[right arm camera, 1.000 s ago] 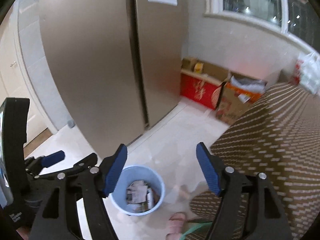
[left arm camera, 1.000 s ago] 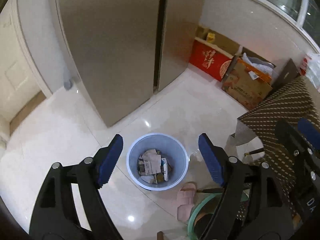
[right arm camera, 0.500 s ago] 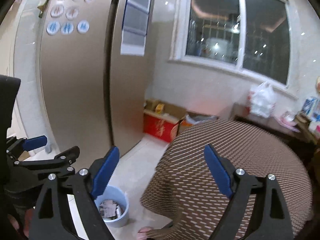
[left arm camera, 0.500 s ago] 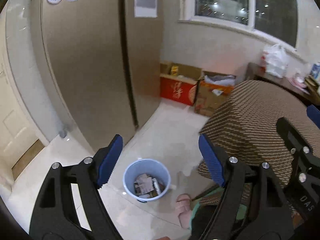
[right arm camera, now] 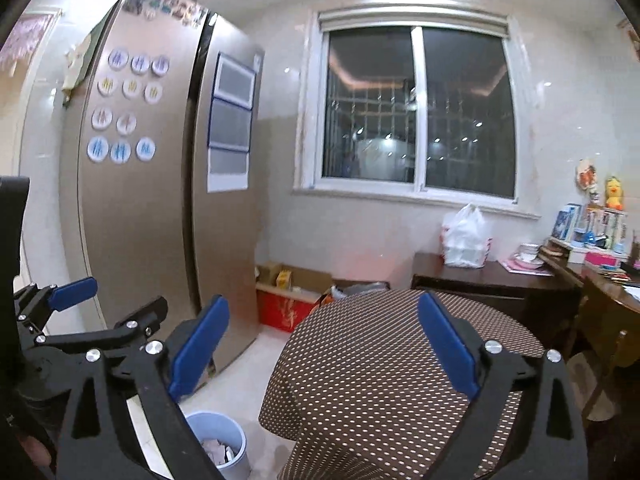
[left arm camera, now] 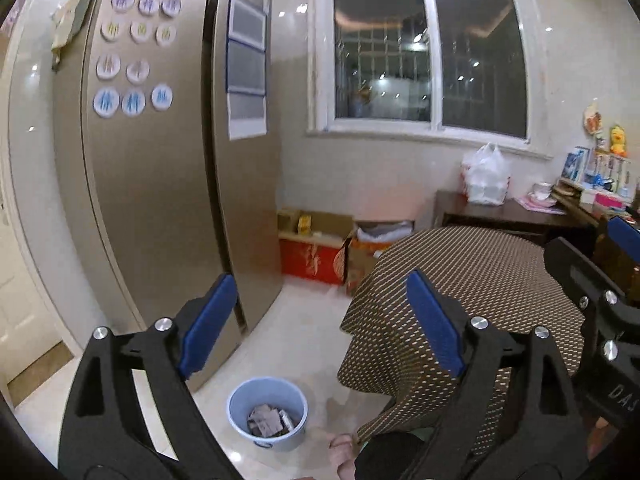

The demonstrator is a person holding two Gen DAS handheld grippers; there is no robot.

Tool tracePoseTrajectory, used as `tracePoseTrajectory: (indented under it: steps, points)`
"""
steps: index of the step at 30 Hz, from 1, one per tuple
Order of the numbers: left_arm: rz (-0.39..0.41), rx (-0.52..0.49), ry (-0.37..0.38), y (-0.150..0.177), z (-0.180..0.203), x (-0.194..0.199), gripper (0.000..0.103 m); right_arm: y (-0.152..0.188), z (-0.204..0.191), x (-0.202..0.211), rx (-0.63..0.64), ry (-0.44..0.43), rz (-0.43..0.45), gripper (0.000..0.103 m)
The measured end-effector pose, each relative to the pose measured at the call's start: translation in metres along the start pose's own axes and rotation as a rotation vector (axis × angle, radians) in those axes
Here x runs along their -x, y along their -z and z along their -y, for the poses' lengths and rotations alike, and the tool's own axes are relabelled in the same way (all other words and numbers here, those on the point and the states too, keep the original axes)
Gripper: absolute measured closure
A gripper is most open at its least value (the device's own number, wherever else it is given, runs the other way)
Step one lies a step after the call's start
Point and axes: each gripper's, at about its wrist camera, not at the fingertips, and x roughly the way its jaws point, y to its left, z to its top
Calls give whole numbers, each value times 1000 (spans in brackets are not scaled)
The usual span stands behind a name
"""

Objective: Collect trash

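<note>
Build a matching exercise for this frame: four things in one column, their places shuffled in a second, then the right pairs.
Things
1. blue bin
2. white plastic bag
3. red box
4. round magnets

Places
A. on the fridge door
B. on the dark wooden table under the window
C. on the floor against the wall, right of the fridge
D. on the floor in front of the fridge, paper scraps inside

Pairs: 1-D, 2-B, 3-C, 4-A

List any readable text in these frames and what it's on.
"DAS": white letters on the black body of the right tool, cut off at the frame edge.
Round magnets on the fridge door: blue and yellow characters, too blurred to read.
Red box on the floor: gold characters, unreadable.
Sheets on the fridge: print too small.
</note>
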Motion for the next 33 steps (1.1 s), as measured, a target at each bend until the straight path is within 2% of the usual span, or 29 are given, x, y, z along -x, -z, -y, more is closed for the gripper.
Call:
tracePoseTrajectory:
  steps: [4, 9, 13, 16, 24, 33]
  points:
    - [58, 8, 21, -4, 6, 31, 16, -6, 11, 35, -16, 22, 42, 8]
    - [128, 11, 36, -12, 13, 69, 16, -11, 10, 74, 24, 85, 114, 6]
    - [182, 5, 47, -15, 14, 93, 16, -14, 17, 91, 3, 76, 132, 6]
    - [213, -10, 28, -18, 16, 104, 16, -15, 21, 102, -8, 65, 147, 6]
    - [245, -44, 19, -19, 28, 119, 16, -19, 32, 118, -52, 31, 148, 6]
    - [244, -49, 21, -17, 34, 118, 16, -16, 33, 120, -59, 40, 138, 6]
